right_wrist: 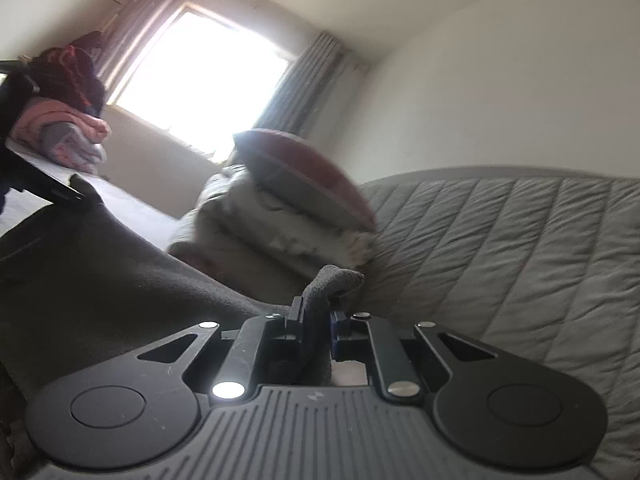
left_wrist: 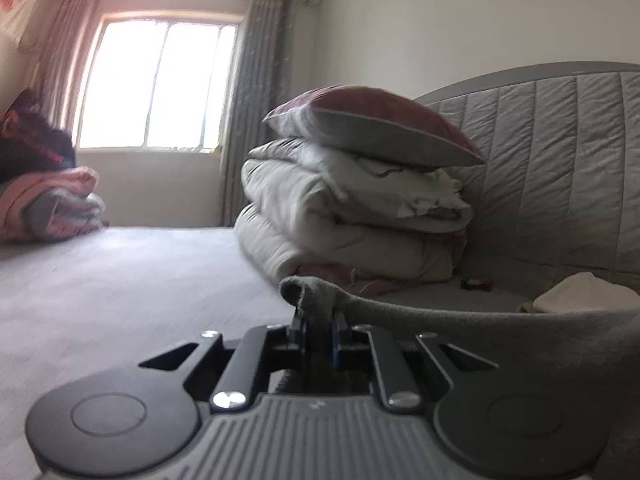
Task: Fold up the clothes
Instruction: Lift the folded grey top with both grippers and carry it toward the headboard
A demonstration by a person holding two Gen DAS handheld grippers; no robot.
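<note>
A dark grey garment (left_wrist: 520, 332) is stretched between both grippers above the bed. My left gripper (left_wrist: 319, 320) is shut on one bunched corner of it, and the cloth runs off to the right edge of the left wrist view. In the right wrist view my right gripper (right_wrist: 316, 316) is shut on another corner of the grey garment (right_wrist: 120, 280), which sweeps away to the left in a broad dark sheet. The other gripper (right_wrist: 48, 188) shows at the far left of that view, at the cloth's far end. Both grippers point roughly level.
A stack of folded grey quilts (left_wrist: 344, 224) topped by a maroon pillow (left_wrist: 380, 120) stands against the quilted grey headboard (left_wrist: 560, 168). A pile of pink and dark clothes (left_wrist: 44, 196) lies at the far left. A cream cloth (left_wrist: 580, 292) lies near the headboard. A bright window (left_wrist: 156, 84) is behind.
</note>
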